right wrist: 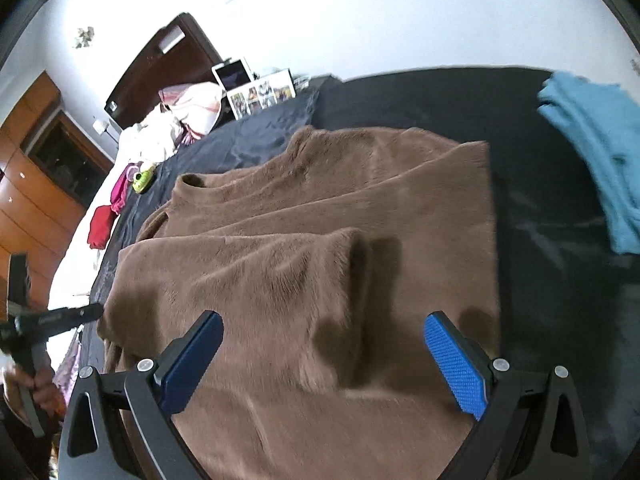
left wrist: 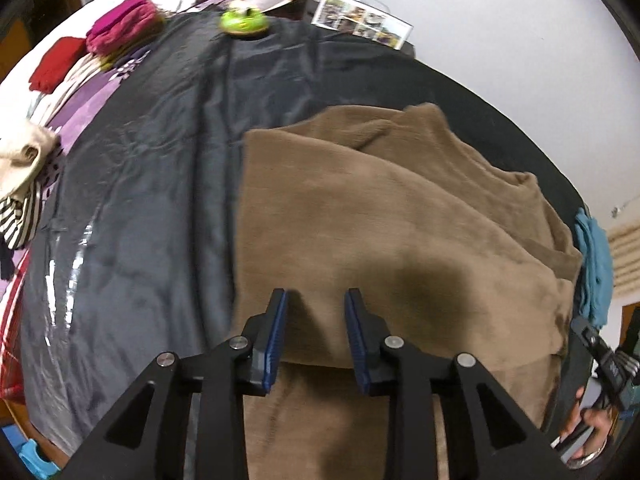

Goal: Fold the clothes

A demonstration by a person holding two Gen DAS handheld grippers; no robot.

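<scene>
A brown fleece sweater point(left wrist: 380, 208) lies spread on a dark grey sheet point(left wrist: 160, 160) that covers the bed. In the right wrist view the sweater point(right wrist: 320, 208) shows its collar at the upper left and one sleeve point(right wrist: 280, 264) folded across the body. My left gripper point(left wrist: 316, 294) hovers over the sweater's left part near its edge, its blue pads a little apart with nothing between them. My right gripper point(right wrist: 323, 317) hangs above the sweater's lower part, jaws wide apart and empty. A hand point(right wrist: 40, 388) holds the left gripper's handle at the far left of that view.
A teal garment point(right wrist: 592, 140) lies on the sheet point(right wrist: 540, 184) to the right of the sweater. Magenta point(left wrist: 120, 24) and red point(left wrist: 56, 64) folded clothes, a green toy point(left wrist: 244, 22) and cream and striped clothes point(left wrist: 20, 168) sit along the far and left sides. A wooden wardrobe point(right wrist: 32, 168) stands beyond.
</scene>
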